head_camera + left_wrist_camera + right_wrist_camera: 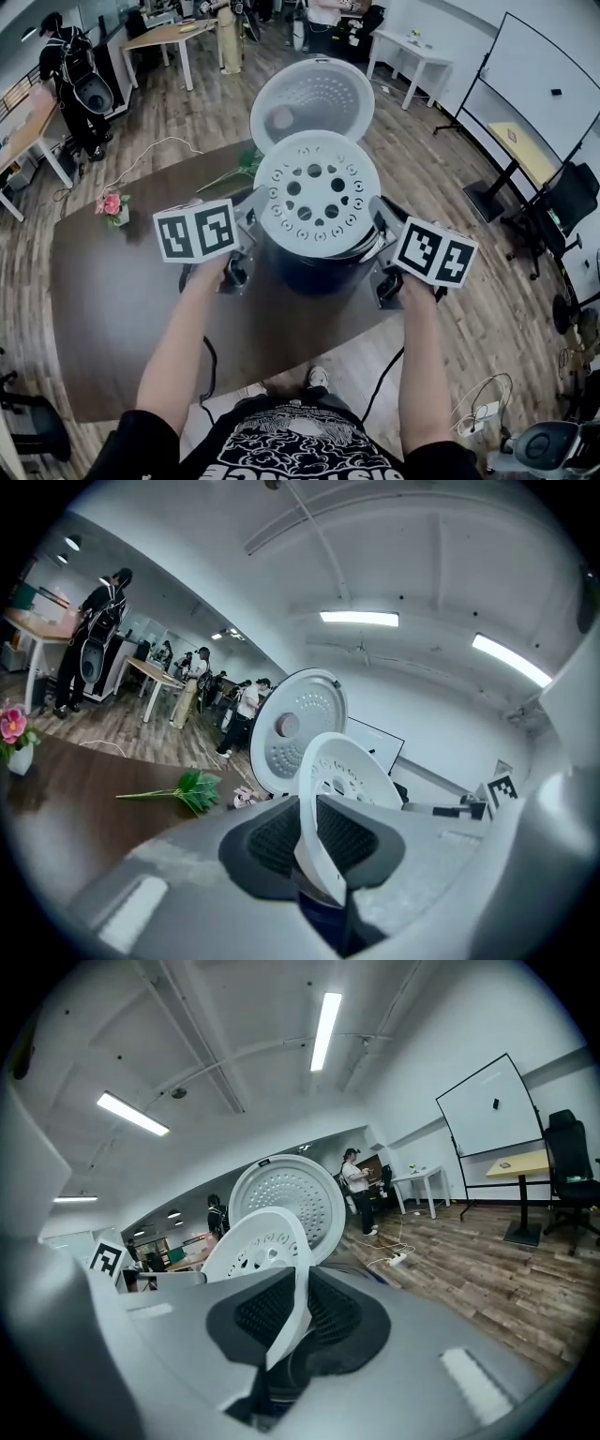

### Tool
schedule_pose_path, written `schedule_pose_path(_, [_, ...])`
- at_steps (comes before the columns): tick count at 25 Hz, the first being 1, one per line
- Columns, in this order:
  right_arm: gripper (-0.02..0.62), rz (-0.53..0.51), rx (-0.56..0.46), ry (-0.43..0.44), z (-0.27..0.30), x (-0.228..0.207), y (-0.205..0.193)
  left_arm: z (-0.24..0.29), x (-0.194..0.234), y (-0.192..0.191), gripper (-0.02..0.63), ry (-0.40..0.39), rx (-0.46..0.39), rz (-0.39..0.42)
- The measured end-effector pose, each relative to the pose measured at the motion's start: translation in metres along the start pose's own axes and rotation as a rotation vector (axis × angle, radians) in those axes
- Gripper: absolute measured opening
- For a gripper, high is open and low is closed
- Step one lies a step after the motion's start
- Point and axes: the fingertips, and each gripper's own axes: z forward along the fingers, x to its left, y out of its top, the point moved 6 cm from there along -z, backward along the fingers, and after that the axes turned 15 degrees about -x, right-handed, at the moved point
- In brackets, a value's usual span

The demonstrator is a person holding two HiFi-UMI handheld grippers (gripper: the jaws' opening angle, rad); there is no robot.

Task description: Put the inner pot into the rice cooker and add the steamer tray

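A white steamer tray [317, 192] with round holes hangs level just over the dark blue rice cooker [314, 270], whose white lid [312, 97] stands open behind it. My left gripper [253, 220] is shut on the tray's left rim, my right gripper [379, 225] on its right rim. In the left gripper view the tray [342, 780] stands edge-on between the black pads of that gripper [319, 841]. The right gripper view shows the tray [255, 1246] pinched the same way by its gripper [292, 1321], with the lid [286, 1194] behind. The tray hides the cooker's inside, inner pot included.
The cooker stands on a dark brown table [112, 309]. A green leaf sprig [240, 169] lies behind the cooker's left side and a pink flower [112, 205] in a small vase stands at the left. People and desks fill the far room; a whiteboard [534, 89] stands right.
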Motion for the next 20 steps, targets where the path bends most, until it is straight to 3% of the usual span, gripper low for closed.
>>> schedule_pose_path(9, [0.038, 0.077, 0.044, -0.042, 0.016, -0.011, 0.003, 0.020, 0.008, -0.001, 0.060, 0.041, 0.084, -0.061])
schedule_pose_path(20, [0.041, 0.102, 0.126, -0.097, 0.026, -0.034, -0.023, 0.034, 0.018, -0.027, 0.061, 0.086, 0.173, -0.052])
